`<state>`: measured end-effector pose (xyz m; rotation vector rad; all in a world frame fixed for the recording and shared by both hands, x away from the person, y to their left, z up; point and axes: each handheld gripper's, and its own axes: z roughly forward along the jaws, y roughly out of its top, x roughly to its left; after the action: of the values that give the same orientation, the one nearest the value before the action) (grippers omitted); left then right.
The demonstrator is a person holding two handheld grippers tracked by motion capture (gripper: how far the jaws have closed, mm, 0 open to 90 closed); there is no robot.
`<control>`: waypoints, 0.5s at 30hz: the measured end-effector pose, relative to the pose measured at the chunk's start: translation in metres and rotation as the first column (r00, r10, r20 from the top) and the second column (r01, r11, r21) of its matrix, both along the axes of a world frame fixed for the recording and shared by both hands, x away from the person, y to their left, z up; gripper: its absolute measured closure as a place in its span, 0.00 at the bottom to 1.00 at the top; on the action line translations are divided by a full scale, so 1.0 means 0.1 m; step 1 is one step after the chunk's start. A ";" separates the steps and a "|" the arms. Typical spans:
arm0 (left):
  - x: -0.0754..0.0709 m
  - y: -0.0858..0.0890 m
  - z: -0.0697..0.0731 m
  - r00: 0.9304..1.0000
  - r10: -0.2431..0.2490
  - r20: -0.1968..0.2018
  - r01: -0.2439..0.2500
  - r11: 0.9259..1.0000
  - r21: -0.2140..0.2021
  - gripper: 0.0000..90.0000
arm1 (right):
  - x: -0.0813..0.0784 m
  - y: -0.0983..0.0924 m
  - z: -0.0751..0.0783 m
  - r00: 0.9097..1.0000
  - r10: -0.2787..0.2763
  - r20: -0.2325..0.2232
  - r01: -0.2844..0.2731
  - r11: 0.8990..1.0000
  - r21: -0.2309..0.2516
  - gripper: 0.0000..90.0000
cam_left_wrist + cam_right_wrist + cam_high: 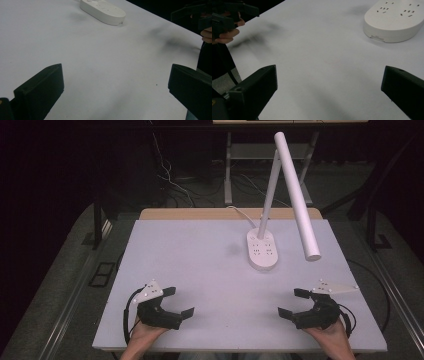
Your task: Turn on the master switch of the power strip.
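1. The left gripper [178, 301] rests low over the near left part of the white table [200, 270], held in a hand [142, 332] that comes in from the bottom edge.
2. Its jaws stand wide apart with nothing between them; in the left gripper view only bare table surface lies in the gap.
3. The right gripper [294, 302] sits over the near right part of the table, held in the other hand [332, 337].
4. Its jaws are likewise spread wide and hold nothing; the right gripper view shows bare table between them.
5. The two grippers are well apart from each other, with their jaws turned inward and a little away from the person.
6. A white lamp base [262, 249], oval and flat with rows of sockets on top, stands on the far middle of the table, well apart from both grippers.
7. It appears at the top of the left gripper view [103, 11] and at the upper right of the right gripper view [394, 21].
8. A thin white stem [269, 195] rises from the base and leans to the right.
9. From its top a long white lamp bar [297, 195] slopes down to the right, its lower end hanging above the table just right of the base.
10. A white cord [242, 213] runs from the base toward the far edge of the table.
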<state>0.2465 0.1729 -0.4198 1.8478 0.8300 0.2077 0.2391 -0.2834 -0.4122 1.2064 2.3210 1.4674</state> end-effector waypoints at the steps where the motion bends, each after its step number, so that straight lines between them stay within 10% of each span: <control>1: 0.00 0.00 0.00 1.000 0.000 0.000 0.000 1.000 0.000 0.00 | 0.00 0.00 0.00 1.000 -0.005 -0.005 0.005 1.000 0.000 0.00; 15: 0.02 0.00 -0.02 1.000 -0.004 -0.025 0.004 1.000 0.013 0.00 | 0.01 -0.01 0.00 1.000 -0.004 -0.027 0.004 1.000 0.005 0.00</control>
<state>0.2486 0.1731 -0.4214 1.8673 0.8439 0.1888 0.2403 -0.2841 -0.4119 1.2387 2.3319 1.4655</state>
